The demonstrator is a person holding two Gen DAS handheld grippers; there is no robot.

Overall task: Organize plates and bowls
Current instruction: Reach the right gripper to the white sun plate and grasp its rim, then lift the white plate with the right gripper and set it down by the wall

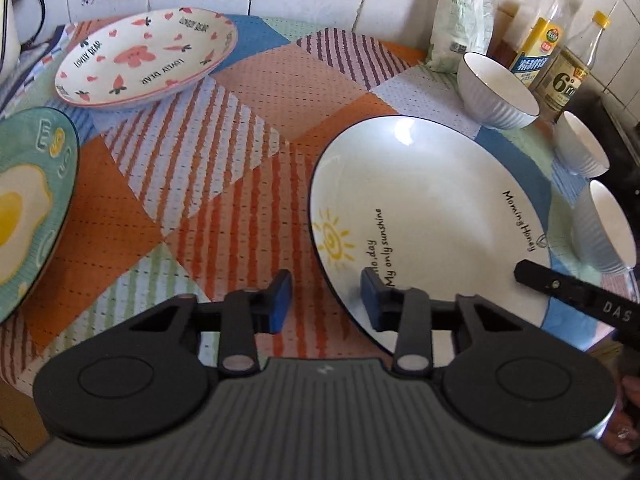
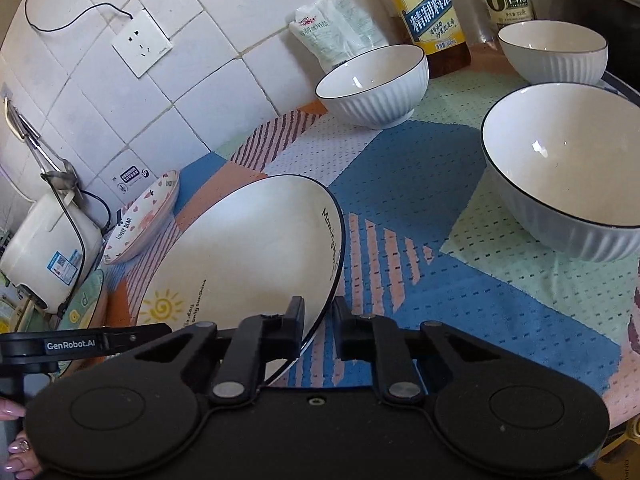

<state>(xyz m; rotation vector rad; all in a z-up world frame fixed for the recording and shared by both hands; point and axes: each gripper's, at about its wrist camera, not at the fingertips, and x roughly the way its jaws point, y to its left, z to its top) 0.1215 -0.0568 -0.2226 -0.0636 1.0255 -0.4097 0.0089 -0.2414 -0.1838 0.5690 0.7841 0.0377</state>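
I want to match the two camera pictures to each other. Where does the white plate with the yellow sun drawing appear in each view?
Left wrist view: the sun plate fills the right half, its near rim straddled by the open left gripper.
Right wrist view: the same plate lies lower centre-left, its rim between the fingers of the right gripper.
Shared landmark: the yellow-labelled bottle by the tiled wall.

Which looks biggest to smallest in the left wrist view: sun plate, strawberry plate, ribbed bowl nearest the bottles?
1. sun plate, largest, though also nearest the camera.
2. strawberry plate, smaller-looking but farther off, so true rank against the first is unsure.
3. ribbed bowl, smallest.
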